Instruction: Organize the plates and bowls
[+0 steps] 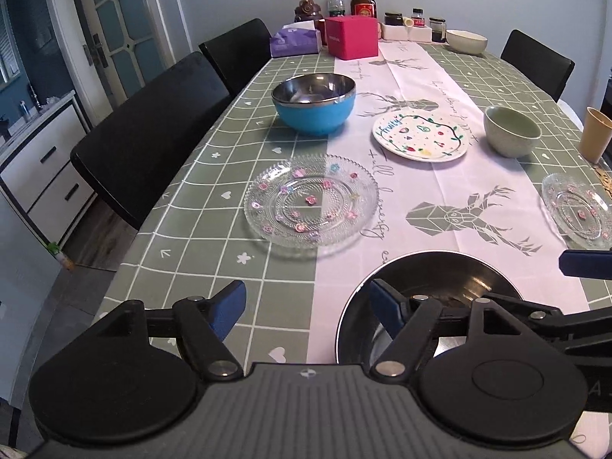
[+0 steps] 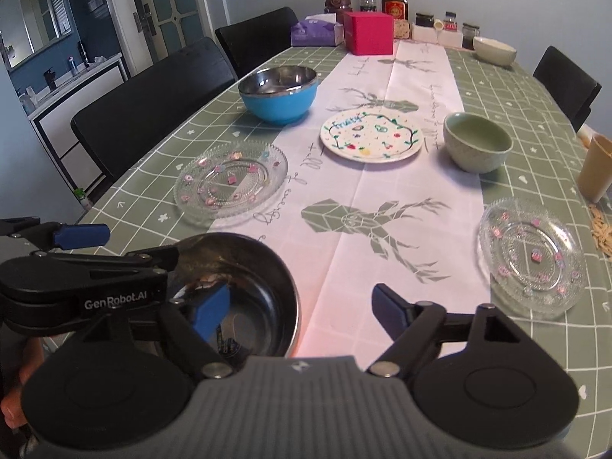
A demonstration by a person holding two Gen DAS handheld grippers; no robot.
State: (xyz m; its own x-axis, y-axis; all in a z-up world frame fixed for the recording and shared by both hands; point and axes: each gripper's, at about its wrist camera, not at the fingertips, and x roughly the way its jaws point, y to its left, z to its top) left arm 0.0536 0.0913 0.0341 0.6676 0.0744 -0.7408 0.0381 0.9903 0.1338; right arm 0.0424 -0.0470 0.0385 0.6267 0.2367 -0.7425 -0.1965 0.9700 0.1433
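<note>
A dark steel bowl (image 1: 451, 279) (image 2: 260, 279) sits at the table's near edge. My left gripper (image 1: 306, 306) is open, its right finger over the bowl's left rim and nothing pressed. My right gripper (image 2: 298, 306) is open too, its left finger inside the bowl and the right rim between its jaws. Farther out lie a flowered glass plate (image 1: 310, 201) (image 2: 229, 183), a second glass plate (image 1: 577, 210) (image 2: 531, 256), a painted white plate (image 1: 420, 134) (image 2: 371, 134), a blue bowl (image 1: 313, 103) (image 2: 279, 91) and a green bowl (image 1: 510, 130) (image 2: 476, 145).
A tan cup (image 1: 594, 134) (image 2: 596, 168) stands at the right edge. A white bowl (image 1: 466, 40), a pink box (image 1: 352, 36), a tissue box (image 1: 294, 40), bottles and jars crowd the far end. Black chairs (image 1: 153, 130) line the left side.
</note>
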